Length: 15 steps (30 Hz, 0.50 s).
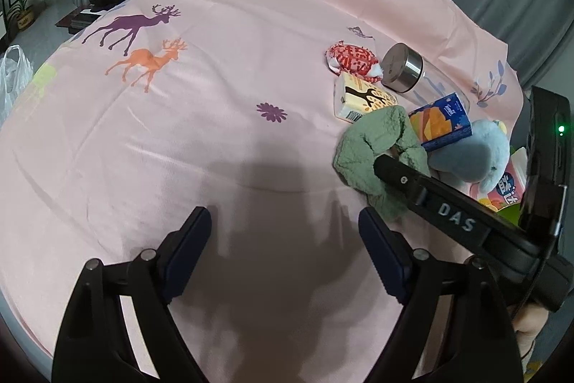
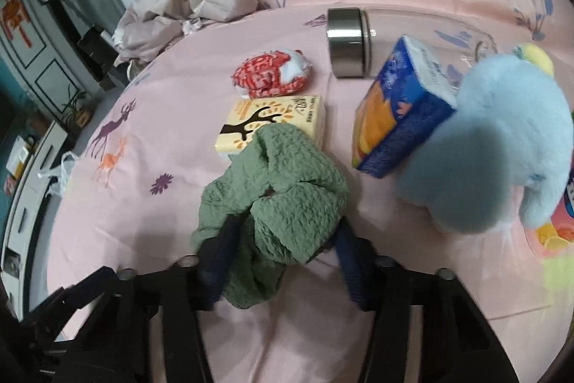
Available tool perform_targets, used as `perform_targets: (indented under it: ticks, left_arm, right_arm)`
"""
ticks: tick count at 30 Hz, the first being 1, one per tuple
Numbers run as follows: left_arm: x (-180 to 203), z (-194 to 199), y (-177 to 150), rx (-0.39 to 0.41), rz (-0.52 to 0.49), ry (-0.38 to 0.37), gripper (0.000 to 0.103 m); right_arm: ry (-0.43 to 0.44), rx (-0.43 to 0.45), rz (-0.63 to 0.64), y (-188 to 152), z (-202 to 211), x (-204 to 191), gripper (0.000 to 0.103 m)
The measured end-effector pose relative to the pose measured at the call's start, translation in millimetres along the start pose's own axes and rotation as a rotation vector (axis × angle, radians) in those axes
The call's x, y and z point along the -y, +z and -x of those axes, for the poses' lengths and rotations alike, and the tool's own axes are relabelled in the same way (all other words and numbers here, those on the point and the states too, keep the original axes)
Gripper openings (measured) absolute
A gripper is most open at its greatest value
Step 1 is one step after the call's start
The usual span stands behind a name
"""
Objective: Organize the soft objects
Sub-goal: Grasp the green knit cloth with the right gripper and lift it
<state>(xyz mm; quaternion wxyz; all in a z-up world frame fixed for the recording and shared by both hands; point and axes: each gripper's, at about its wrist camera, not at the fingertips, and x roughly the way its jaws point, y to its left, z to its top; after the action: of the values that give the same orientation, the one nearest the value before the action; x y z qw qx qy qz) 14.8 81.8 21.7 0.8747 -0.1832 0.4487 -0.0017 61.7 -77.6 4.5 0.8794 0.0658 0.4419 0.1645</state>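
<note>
Right gripper: the right gripper [image 2: 283,239] has its dark-blue padded jaws drawn in on the crumpled sage-green waffle-weave cloth [image 2: 276,203], a thick fold bunched between the pads
Left gripper: the left gripper [image 1: 285,239] stands wide and holds nothing, its jaws over bare pink printed bedsheet [image 1: 215,96]
Grip advice: I judge the hold is only on one fold, so lift slowly and let the loose tail trail clear before carrying
Cloth position: it lies directly at the right gripper's fingertips, its far edge draped onto the cream tissue pack with a black tree print [image 2: 272,124]
Neighbours: the blue and orange carton [image 2: 394,117] leans against the pale-blue plush toy [image 2: 502,146] just to the cloth's right; the red-and-white fabric pouch [image 2: 272,78] and steel-capped glass bottle [image 2: 349,42] lie beyond
Risk: the tissue pack may drag along
</note>
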Motion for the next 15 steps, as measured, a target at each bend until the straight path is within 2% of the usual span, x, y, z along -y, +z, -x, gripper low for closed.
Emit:
perform_targets:
  ticks: [2, 5, 10, 15]
  left_arm:
    - [-1, 1, 0, 0.001, 0.004, -0.01, 0.083]
    - [-1, 2, 1, 0.004, 0.008, -0.016, 0.083]
    - [-3, 2, 2, -0.016, 0.034, -0.055, 0.083]
    - [-4, 5, 3, -0.022, 0.056, -0.084, 0.083]
  right_arm:
    - [0.017, 0.006, -0.01, 0, 0, 2, 0.026]
    - [0.043, 0.011, -0.03, 1, 4, 4, 0.017]
    - [0.121, 0.01, -0.042, 1, 32, 5, 0.015]
    - [0.166, -0.072, -0.03, -8, 61, 9, 0.015]
